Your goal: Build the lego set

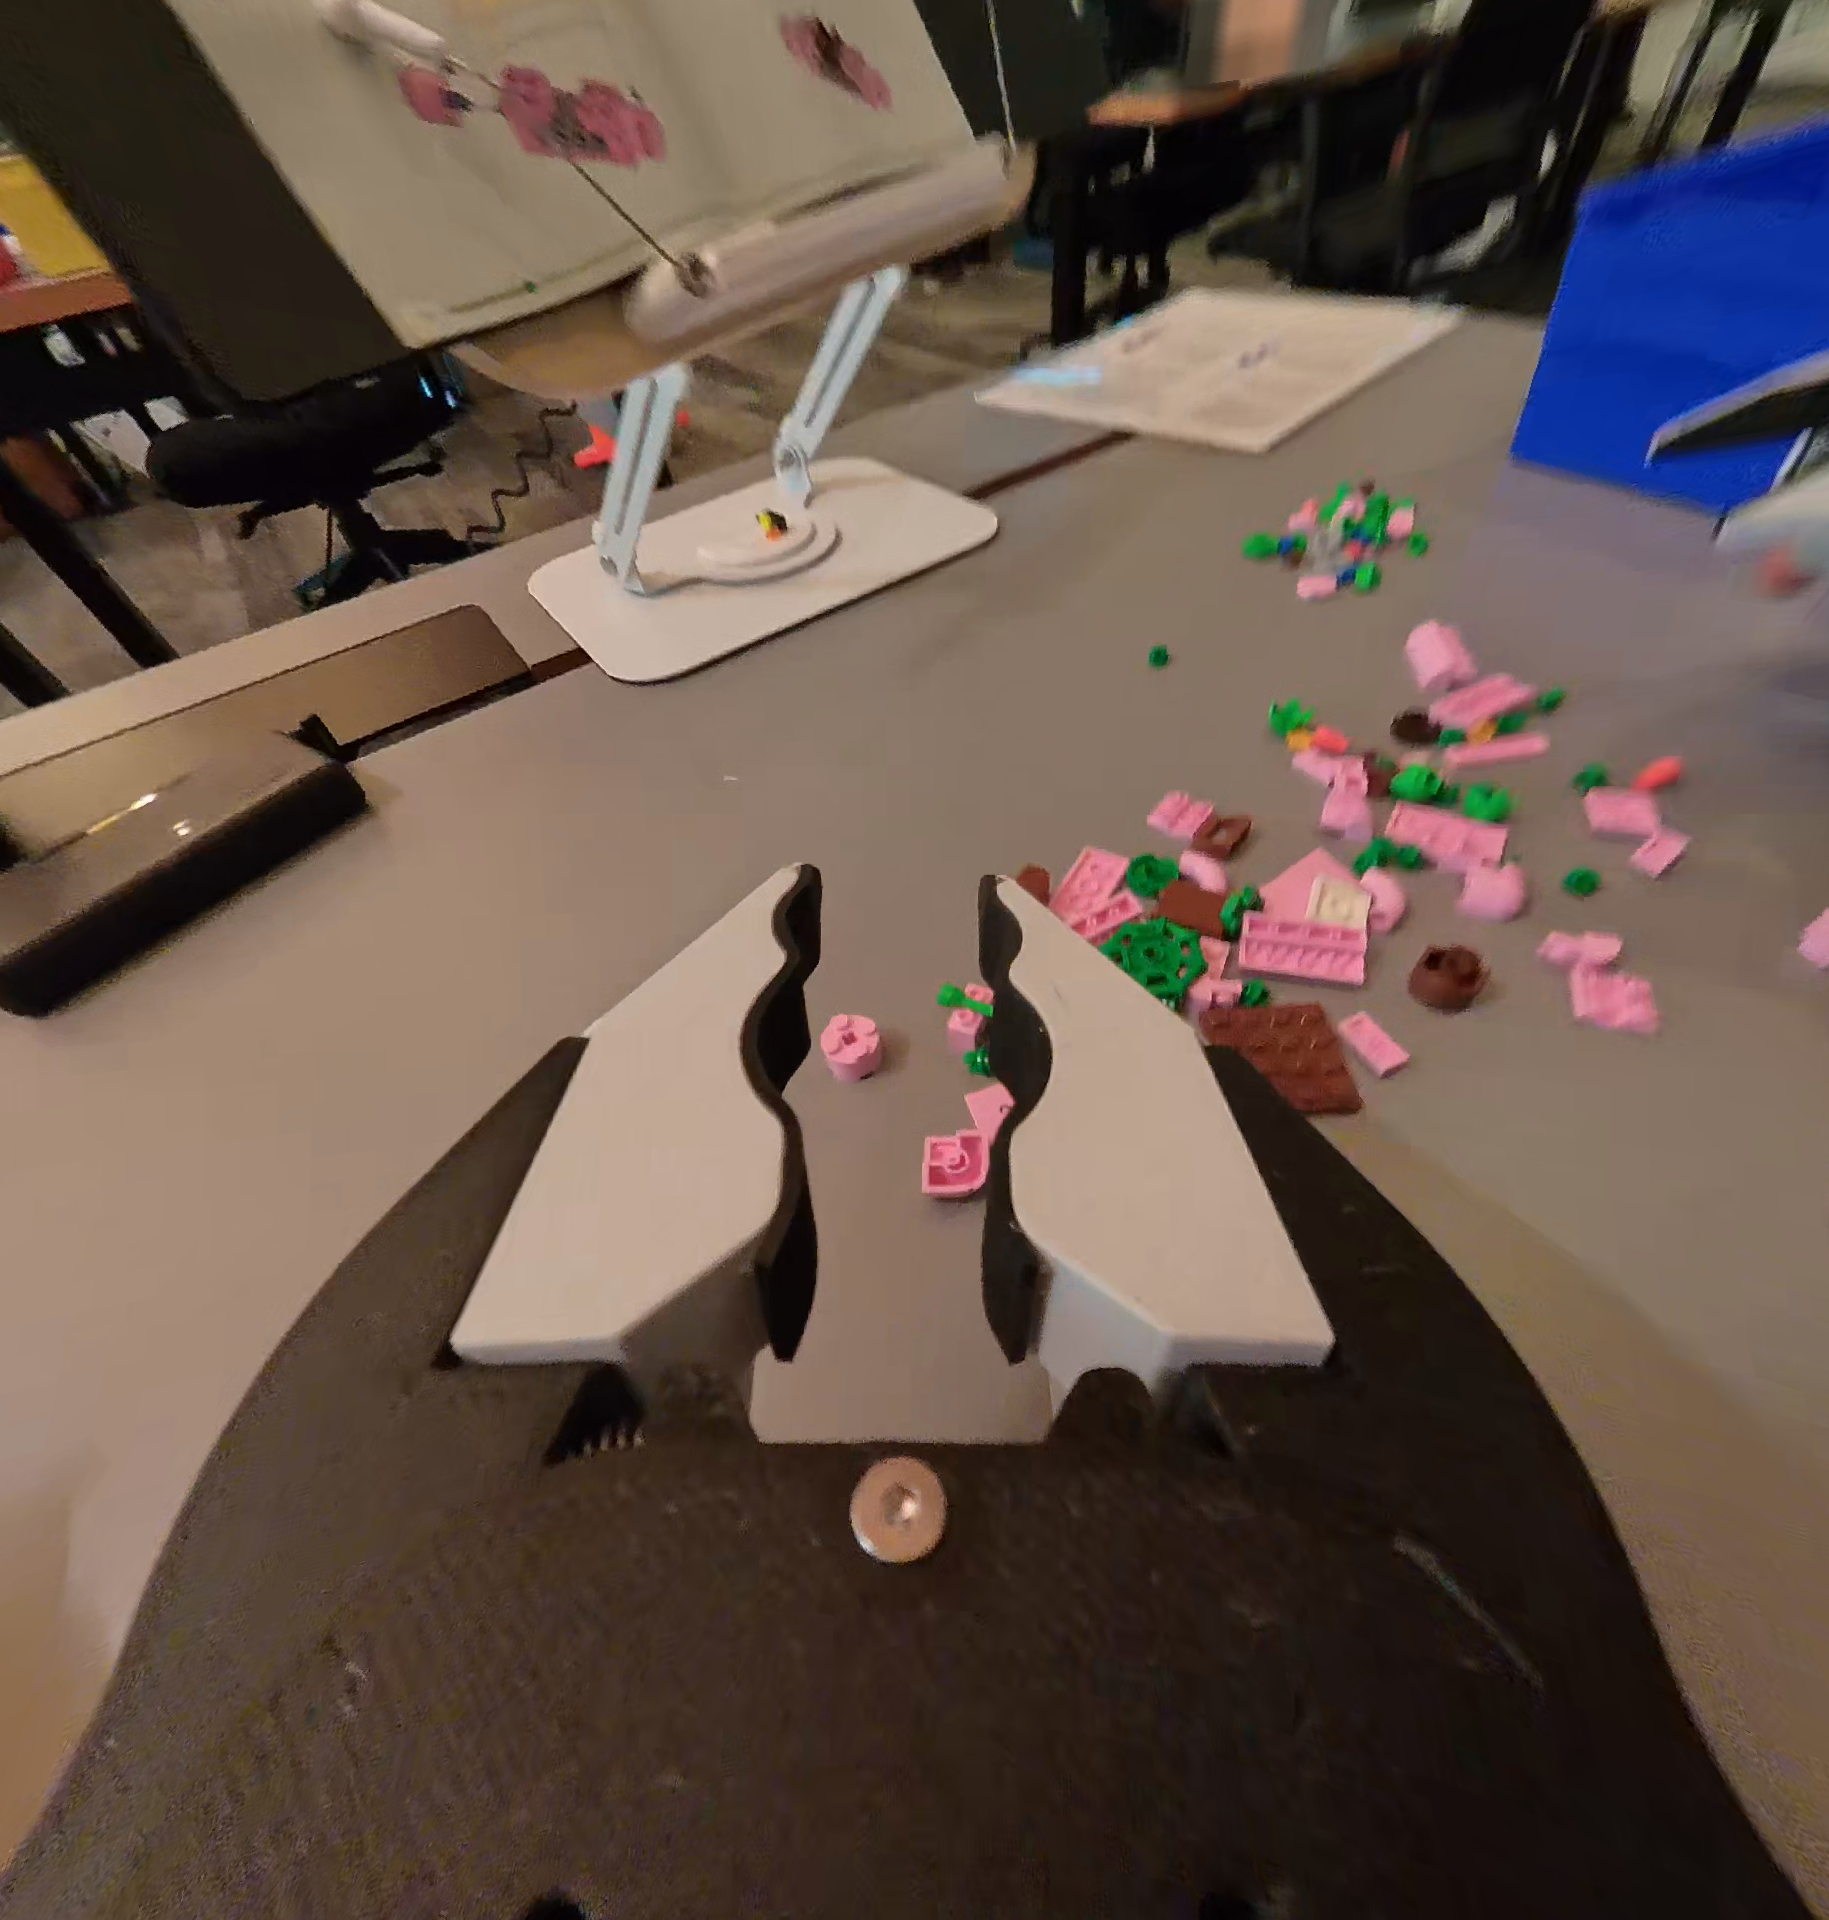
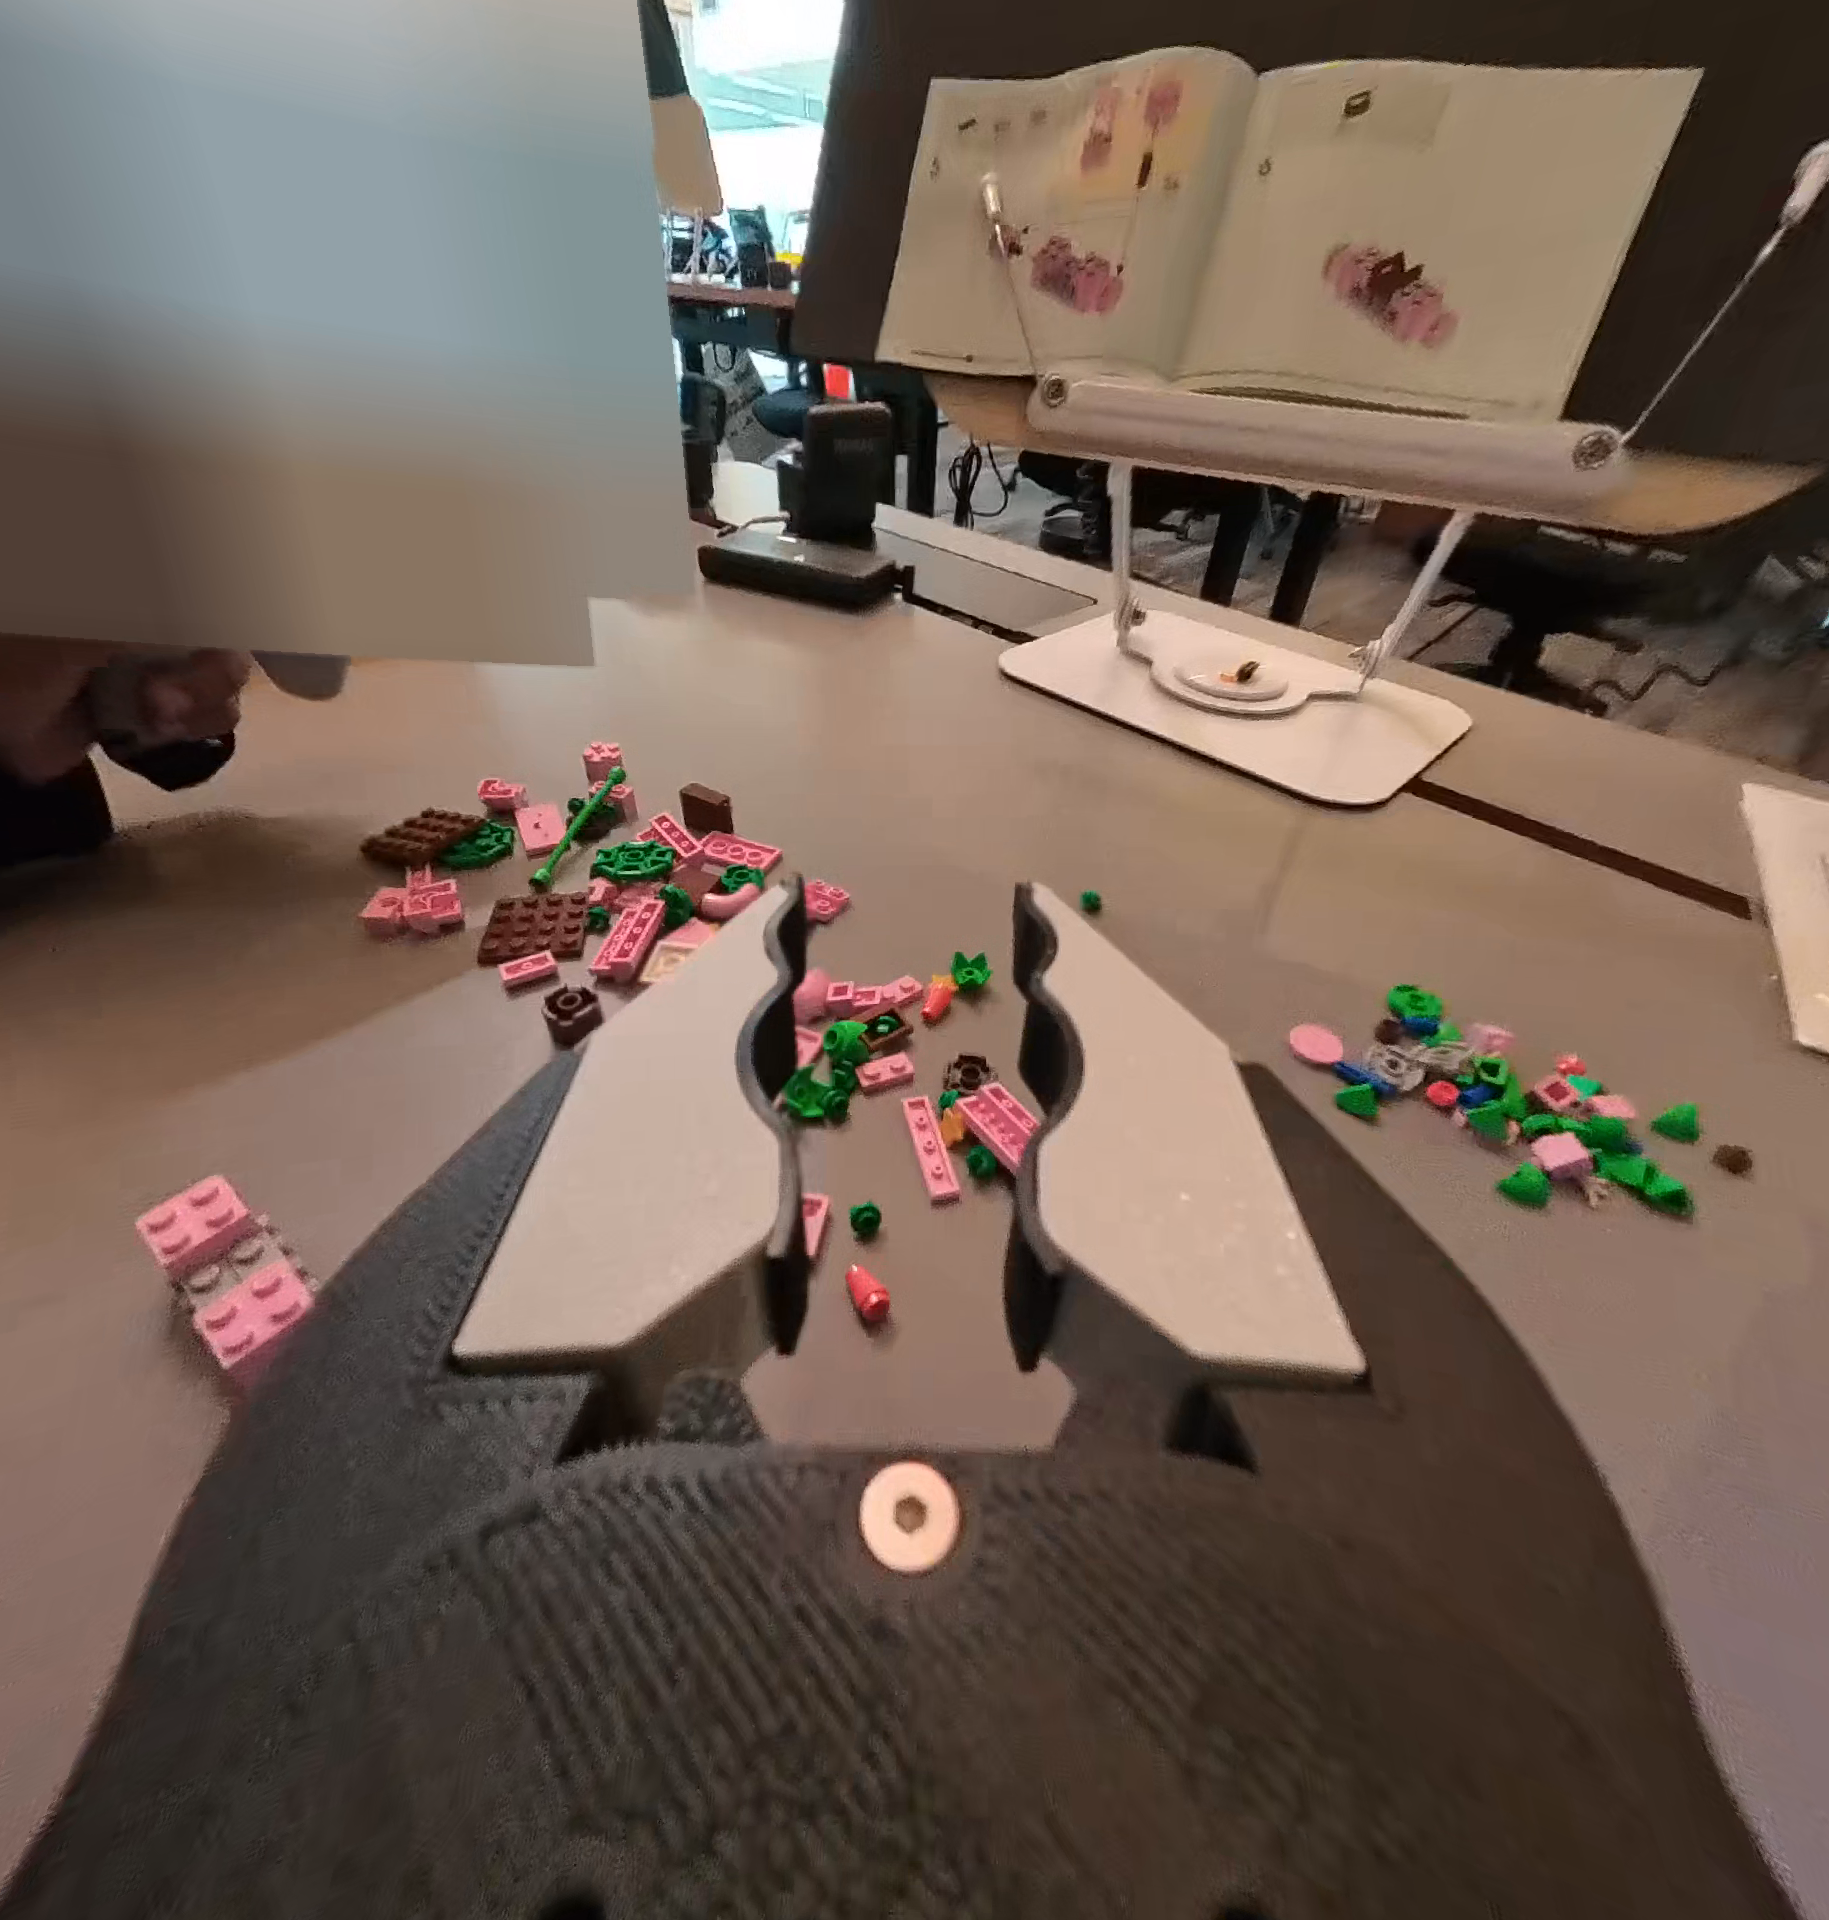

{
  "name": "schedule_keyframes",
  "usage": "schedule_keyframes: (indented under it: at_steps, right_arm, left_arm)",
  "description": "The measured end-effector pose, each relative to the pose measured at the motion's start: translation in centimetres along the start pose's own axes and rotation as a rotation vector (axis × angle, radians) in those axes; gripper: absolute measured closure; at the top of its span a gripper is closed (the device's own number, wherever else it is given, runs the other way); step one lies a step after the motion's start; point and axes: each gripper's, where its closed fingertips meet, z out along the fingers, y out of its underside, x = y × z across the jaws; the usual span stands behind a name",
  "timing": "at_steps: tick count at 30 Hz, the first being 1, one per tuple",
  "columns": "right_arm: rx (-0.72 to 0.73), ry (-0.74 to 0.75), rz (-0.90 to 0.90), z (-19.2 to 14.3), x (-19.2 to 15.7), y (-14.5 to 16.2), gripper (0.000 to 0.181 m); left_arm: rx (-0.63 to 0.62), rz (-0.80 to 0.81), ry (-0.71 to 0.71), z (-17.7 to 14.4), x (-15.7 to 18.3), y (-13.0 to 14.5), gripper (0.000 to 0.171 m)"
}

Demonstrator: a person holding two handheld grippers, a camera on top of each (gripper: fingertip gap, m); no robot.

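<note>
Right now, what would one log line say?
left gripper: open, empty | right gripper: open, empty | loose bricks: scattered on table | instruction booklet: open on stand

Table point(image 2: 993, 748): plain grey.
Loose bricks point(image 2: 619, 883): pink, green, dark brown.
Square studded plate point(image 2: 536, 925): dark brown.
Book stand point(image 2: 1242, 717): white.
Open booklet point(image 2: 1253, 229): cream pages, pink pictures.
Gripper fingers point(image 2: 671, 1132): grey, black inner pads.
Bin point(image 1: 1710, 301): blue.
</note>
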Motion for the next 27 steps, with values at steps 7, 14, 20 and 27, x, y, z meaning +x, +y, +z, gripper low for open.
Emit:
schedule_keyframes:
  at_steps: [7,14,20,27]
  right_arm:
    - [0.0,0.012,0.007,-0.2,0.3,0.0,0.143]
    - [0.044,0.044,-0.05,-0.6,0.4,-1.0,0.149]
    - [0.179,0.273,-0.014,-3.5,5.8,-3.6,0.155]
    - [0.277,0.254,0.055,-4.5,6.1,-4.8,0.169]
  left_arm:
    - [-0.223,0.072,0.067,1.8,2.3,3.9,0.154]
    - [-0.261,-0.071,0.099,1.8,1.7,4.5,0.16]
    - [-0.286,-0.009,0.102,1.9,2.3,4.9,0.157]
    - [-0.285,0.003,0.111,1.9,2.5,4.8,0.154]
